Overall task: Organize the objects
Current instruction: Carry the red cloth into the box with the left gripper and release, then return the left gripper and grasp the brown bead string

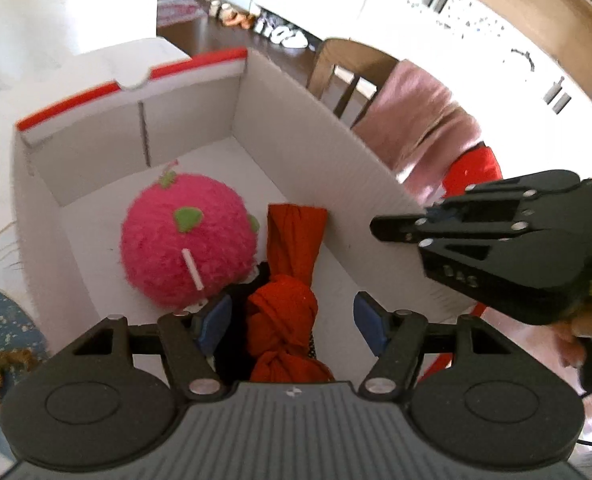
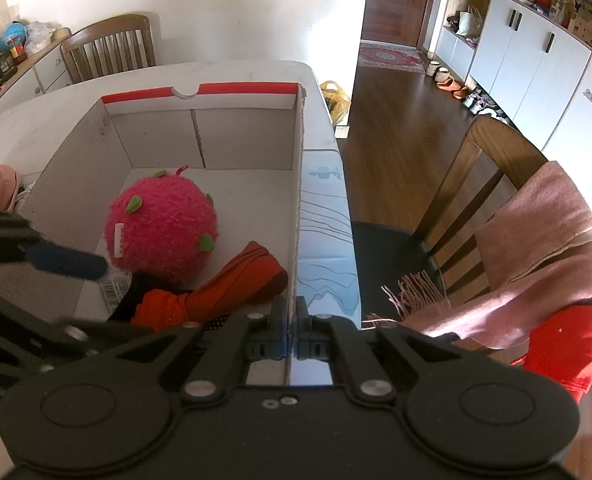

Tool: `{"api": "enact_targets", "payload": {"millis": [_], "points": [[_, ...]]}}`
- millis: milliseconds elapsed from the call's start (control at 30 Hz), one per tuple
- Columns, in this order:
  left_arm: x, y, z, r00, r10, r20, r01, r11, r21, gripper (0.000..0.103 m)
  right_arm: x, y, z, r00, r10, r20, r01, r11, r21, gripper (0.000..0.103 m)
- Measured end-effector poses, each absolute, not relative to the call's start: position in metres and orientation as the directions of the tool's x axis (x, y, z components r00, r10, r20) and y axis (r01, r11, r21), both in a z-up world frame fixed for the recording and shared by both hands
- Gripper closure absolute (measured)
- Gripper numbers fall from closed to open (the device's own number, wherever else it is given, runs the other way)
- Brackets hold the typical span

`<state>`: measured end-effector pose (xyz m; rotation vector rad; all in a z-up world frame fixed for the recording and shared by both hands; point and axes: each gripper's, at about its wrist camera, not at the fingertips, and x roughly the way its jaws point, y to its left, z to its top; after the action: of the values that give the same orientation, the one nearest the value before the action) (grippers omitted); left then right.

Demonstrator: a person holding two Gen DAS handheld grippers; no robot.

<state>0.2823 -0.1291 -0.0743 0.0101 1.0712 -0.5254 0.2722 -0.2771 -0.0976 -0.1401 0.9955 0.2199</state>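
White table [image 2: 36,120], wood floor [image 2: 395,128] beyond. My right gripper [image 2: 292,328] pinches the corrugated cardboard box [image 2: 299,200] wall; my left gripper [image 1: 292,320] hangs spread over the knotted orange cloth [image 1: 284,320] beside a fuzzy pink plush ball [image 1: 184,240] inside

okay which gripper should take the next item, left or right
Probably left: the left gripper is open above the orange cloth, while the right gripper is shut on the box wall.

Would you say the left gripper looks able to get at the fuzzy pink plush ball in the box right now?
Probably yes: the left gripper hangs open over the white cardboard box, and the fuzzy pink plush ball lies uncovered just ahead-left, beside the knotted orange cloth.
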Motion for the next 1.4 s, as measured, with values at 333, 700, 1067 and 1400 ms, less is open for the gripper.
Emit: {"api": "enact_targets", "payload": {"millis": [333,700,1067,1400], "points": [[0.257,-0.086,-0.022,0.541,-0.394,-0.743,0.364,0.906,-0.215,0.036,0.272,-0.277,-0.099,0.523,0.119,-0.844,-0.248,0.969,-0.017,0.1],[0.241,-0.003,-0.021,0.661,-0.174,-0.73,0.131,0.984,-0.116,0.022,0.271,-0.277,-0.1,0.52,0.118,-0.846,-0.251,0.968,-0.02,0.1],[0.244,0.023,-0.087,0.604,-0.04,-0.796,0.05,0.999,-0.012,0.022,0.271,-0.279,-0.099,0.515,0.113,-0.85,-0.254,0.967,-0.025,0.1],[0.251,0.015,-0.123,0.574,-0.037,-0.818,0.074,0.997,0.007,0.022,0.271,-0.281,-0.099,0.513,0.111,-0.851,-0.252,0.967,-0.026,0.1]]}}
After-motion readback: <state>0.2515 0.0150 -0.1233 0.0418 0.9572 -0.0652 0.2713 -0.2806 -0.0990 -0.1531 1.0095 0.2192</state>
